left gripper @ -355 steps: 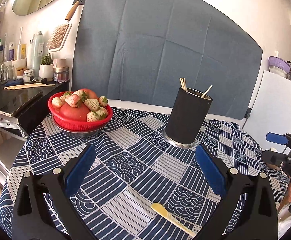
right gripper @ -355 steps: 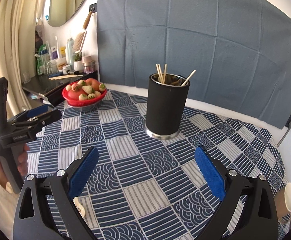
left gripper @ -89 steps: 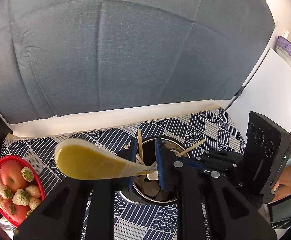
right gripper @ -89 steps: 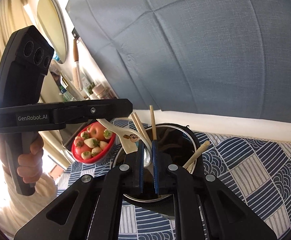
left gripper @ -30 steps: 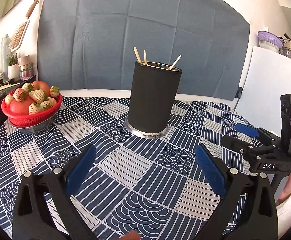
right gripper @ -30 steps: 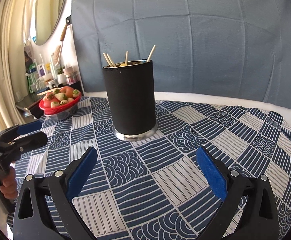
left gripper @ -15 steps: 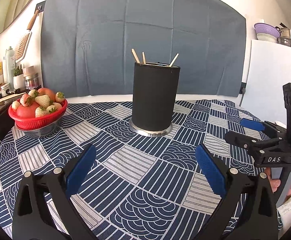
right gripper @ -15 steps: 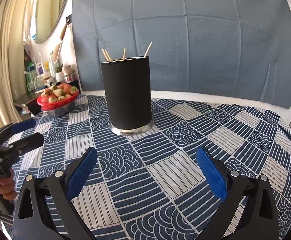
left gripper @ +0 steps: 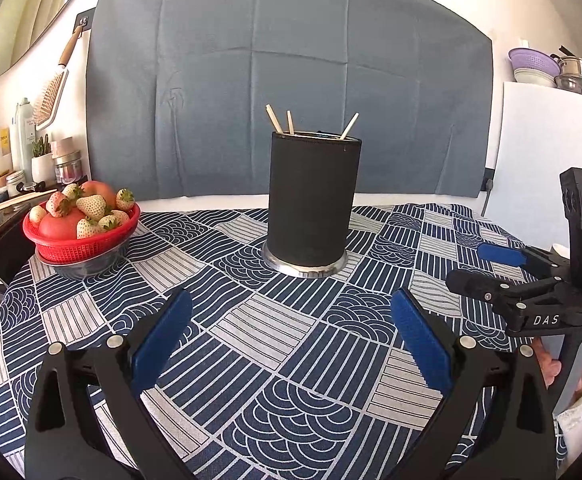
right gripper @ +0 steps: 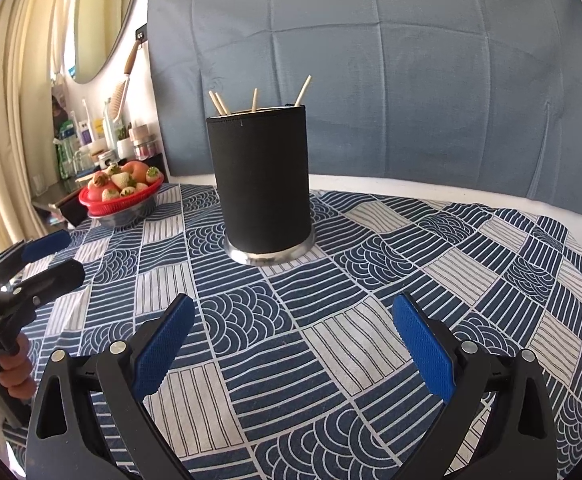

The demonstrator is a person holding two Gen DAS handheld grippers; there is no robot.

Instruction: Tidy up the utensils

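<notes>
Hovering lower than before, both grippers' fingers [left gripper: 163, 334] spread empty; holder [left gripper: 312, 200] upright.

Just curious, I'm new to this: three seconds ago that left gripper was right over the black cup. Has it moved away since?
Yes. The left gripper has pulled back and down: the black cup now stands well ahead of its open fingers.

Utensils' lower lengths inside the black holder [left gripper: 313, 200] (only stick tips [right gripper: 303, 90] showing).
</notes>
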